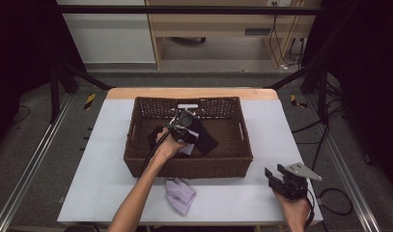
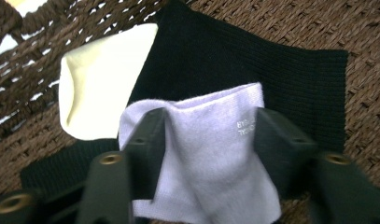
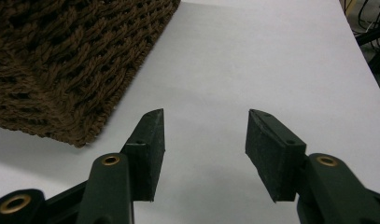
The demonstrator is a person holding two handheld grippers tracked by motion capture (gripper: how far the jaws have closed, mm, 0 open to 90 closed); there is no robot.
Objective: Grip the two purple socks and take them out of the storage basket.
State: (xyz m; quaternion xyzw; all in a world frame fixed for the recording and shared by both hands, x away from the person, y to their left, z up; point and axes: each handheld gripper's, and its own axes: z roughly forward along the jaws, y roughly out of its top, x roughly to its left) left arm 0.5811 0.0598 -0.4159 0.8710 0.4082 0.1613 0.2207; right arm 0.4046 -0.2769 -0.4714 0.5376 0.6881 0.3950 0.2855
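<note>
Hovering inside the wicker basket (image 1: 136,145), left tongs (image 2: 208,128) straddle a lilac sock (image 2: 211,163), jaws spread, not clearly pinching; it lies on a black sock (image 2: 234,60) beside a cream one (image 2: 101,84). Right tongs (image 3: 204,140) idle, released, over the white surface (image 3: 253,60), probably keeping clear. Another lilac sock (image 1: 180,194) waits in front of the basket.

Left gripper (image 2: 208,128) seen from its own camera: two black jaws rise from bottom edge, standing apart. Pale lilac cotton sock (image 2: 211,163) lies between jaws, small white print near cuff; whether pads press it, cannot tell. Beneath sock, black ribbed knit cloth (image 2: 253,60). Cream-coloured cloth piece (image 2: 101,84) at left, partly on black cloth. All rest on dark brown woven wicker basket (image 2: 365,28) floor.
</note>
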